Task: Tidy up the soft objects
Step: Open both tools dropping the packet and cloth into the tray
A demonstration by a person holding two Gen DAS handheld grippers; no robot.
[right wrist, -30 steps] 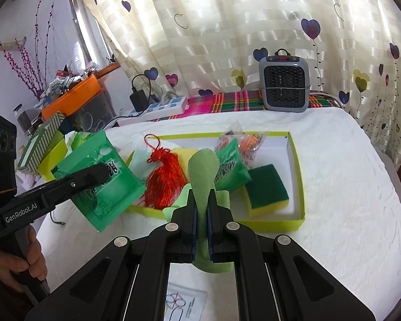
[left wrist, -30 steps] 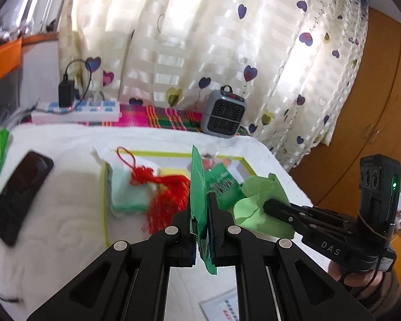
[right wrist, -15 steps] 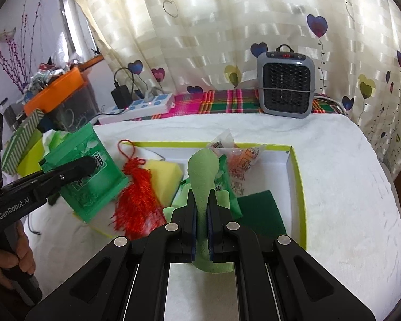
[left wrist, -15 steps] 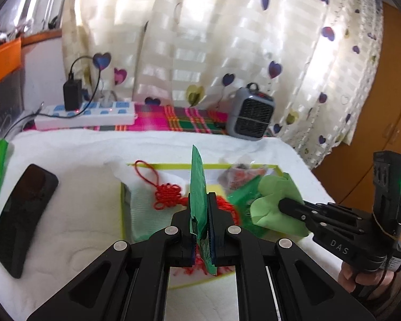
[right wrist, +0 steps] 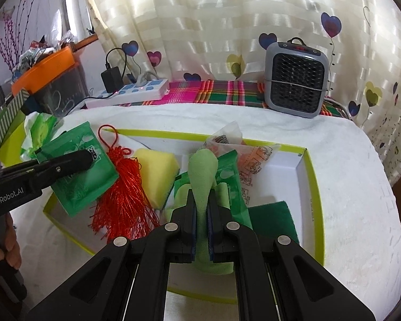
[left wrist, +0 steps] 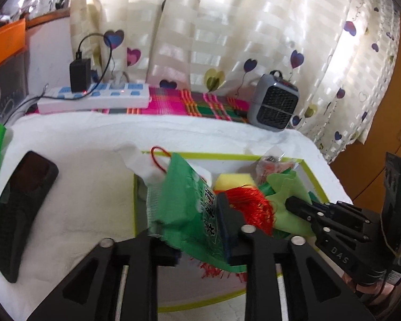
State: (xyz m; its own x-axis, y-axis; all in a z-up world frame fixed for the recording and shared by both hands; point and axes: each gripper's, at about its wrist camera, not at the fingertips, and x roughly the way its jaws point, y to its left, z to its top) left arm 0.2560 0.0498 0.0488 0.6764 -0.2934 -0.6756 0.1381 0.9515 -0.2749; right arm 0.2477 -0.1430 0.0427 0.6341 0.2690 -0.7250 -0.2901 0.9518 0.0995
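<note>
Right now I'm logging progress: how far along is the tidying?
Done: tassel, sponge and snack bag lie in the box. In hand: left gripper, jaws just opening, lets the green packet tip; right gripper pinches the green cloth. Left: dropping both in.

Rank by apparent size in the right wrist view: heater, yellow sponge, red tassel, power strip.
1. heater
2. red tassel
3. yellow sponge and power strip look about alike; the strip sits farther back, so unranked.

Both grippers are matte black plastic with silver screws; the left gripper point(right wrist: 64, 164) reads "GenRobot.AI", the right gripper point(left wrist: 298, 203) "DAS" (green light glowing behind).
</note>
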